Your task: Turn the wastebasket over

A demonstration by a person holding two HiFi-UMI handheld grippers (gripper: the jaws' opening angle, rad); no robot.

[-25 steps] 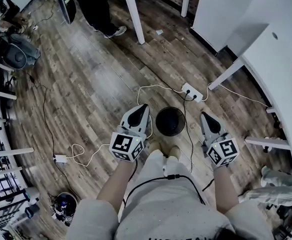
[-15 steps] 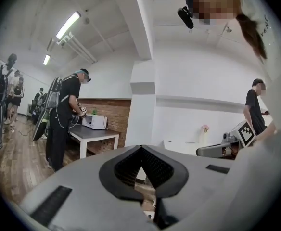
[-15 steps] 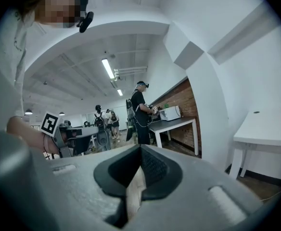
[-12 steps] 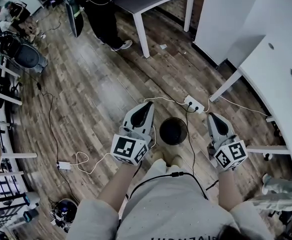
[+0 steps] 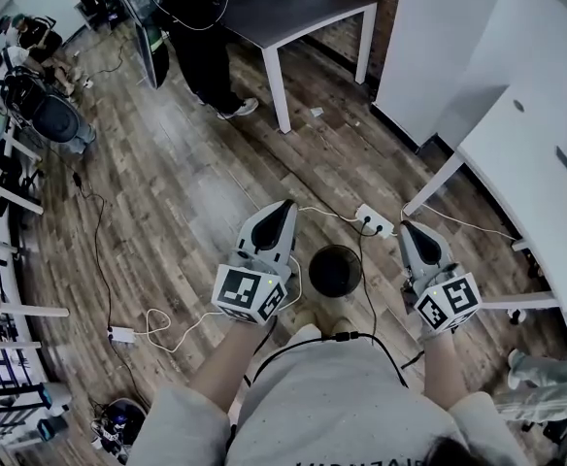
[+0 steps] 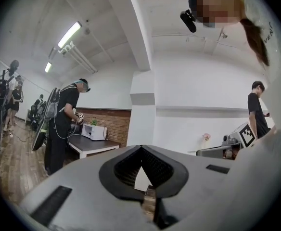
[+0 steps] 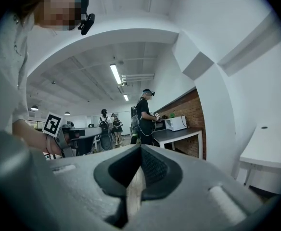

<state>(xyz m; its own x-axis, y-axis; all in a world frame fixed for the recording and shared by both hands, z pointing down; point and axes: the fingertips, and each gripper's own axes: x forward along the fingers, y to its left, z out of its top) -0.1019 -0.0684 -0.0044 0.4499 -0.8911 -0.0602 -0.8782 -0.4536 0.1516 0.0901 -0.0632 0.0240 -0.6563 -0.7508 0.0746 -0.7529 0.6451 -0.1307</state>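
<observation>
The wastebasket (image 5: 335, 270), round and black, stands on the wooden floor just ahead of the person's feet, seen from above in the head view. My left gripper (image 5: 284, 205) hangs to its left and well above it, jaws shut and empty. My right gripper (image 5: 405, 227) hangs to its right at a like height, also shut with nothing held. Neither touches the wastebasket. Both gripper views look level across the room, with my left gripper (image 6: 141, 150) and my right gripper (image 7: 140, 149) shut; the wastebasket is out of both.
A white power strip (image 5: 373, 223) with cables lies on the floor just beyond the basket. A dark table (image 5: 293, 8) stands further off with a person (image 5: 201, 27) beside it. White desks (image 5: 526, 153) line the right; a cable adapter (image 5: 120, 334) lies left.
Both grippers have risen away from the floor and the wastebasket, staying shut. The head view now takes in more of the room beyond.
</observation>
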